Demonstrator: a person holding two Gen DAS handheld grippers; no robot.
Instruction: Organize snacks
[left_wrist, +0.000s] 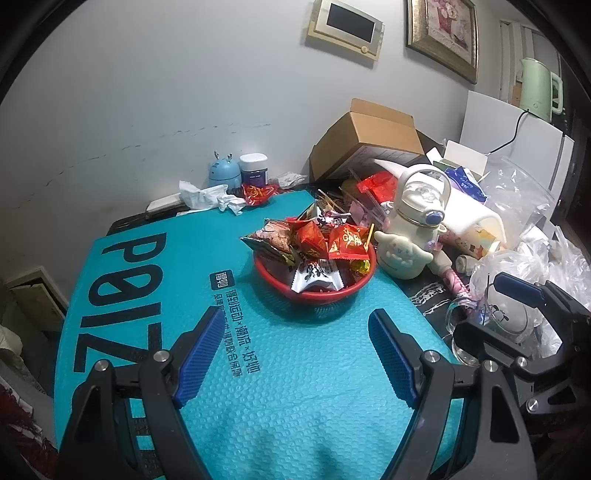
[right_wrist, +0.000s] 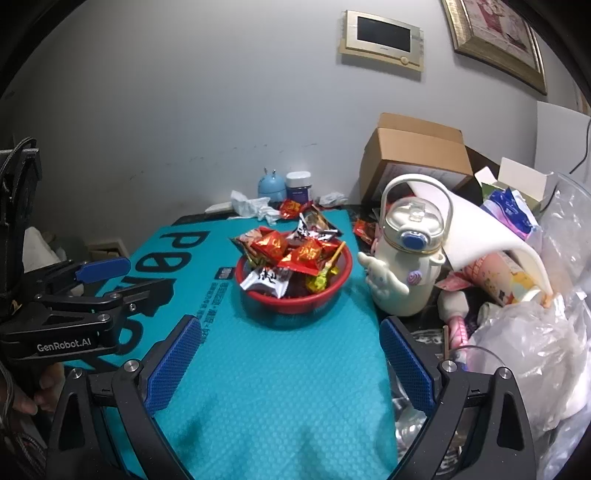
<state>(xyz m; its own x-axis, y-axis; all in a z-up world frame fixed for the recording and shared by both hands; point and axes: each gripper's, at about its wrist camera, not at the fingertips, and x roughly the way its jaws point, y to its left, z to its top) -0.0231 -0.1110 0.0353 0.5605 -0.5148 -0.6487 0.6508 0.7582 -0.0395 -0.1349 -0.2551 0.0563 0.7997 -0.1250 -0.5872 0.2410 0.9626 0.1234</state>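
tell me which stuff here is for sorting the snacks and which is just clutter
For the job:
- red basket
- wrapped snacks heaped in it
- stray red snack packet at the mat's far edge

Just lying about:
- cream character bottle
- cardboard box
- crumpled tissue
- blue figurine
- white-lidded jar
- plastic bags
- green kettle

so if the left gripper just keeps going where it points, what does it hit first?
Probably the teal mat short of the red snack basket: the left gripper, jaws open and empty, angles downward. Depth is unclear.
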